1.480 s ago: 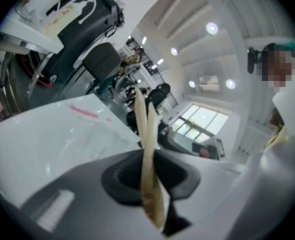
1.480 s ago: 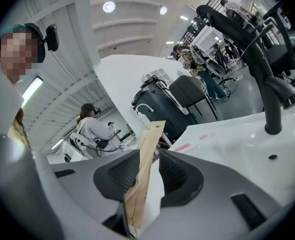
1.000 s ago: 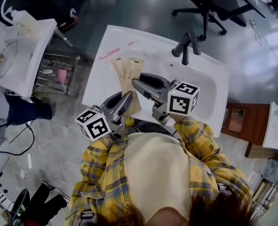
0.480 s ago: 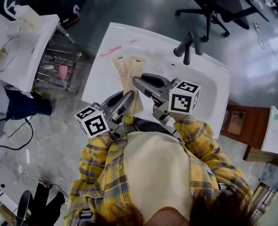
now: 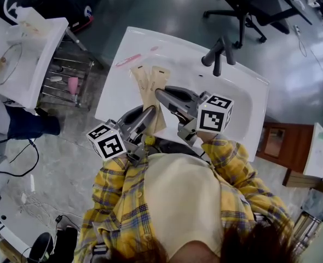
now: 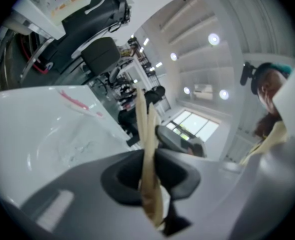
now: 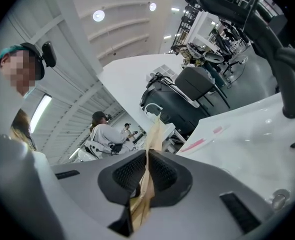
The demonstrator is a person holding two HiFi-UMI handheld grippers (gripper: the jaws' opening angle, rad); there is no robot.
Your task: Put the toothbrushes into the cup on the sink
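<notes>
A tan paper packet [image 5: 148, 84] with two flaps is held up over the near left part of the white sink [image 5: 239, 95]. My left gripper [image 5: 146, 118] is shut on the packet's lower end [image 6: 148, 149]. My right gripper [image 5: 162, 97] has just been closing and now pinches the packet [image 7: 148, 154] from the right, its pads pressed on the paper. A pink toothbrush [image 5: 127, 59] lies loose on the sink's far left corner; it also shows in the left gripper view [image 6: 80, 102] and the right gripper view [image 7: 197, 145].
A black faucet [image 5: 217, 53] stands at the back of the sink, with the basin below it. A second white sink [image 5: 35, 53] and a metal rack [image 5: 68, 84] are at the left. An office chair [image 5: 249, 4] stands behind, a wooden cabinet [image 5: 274, 141] at the right.
Both grippers and the packet stay in the same place over the sink. Only the head view has shifted slightly.
</notes>
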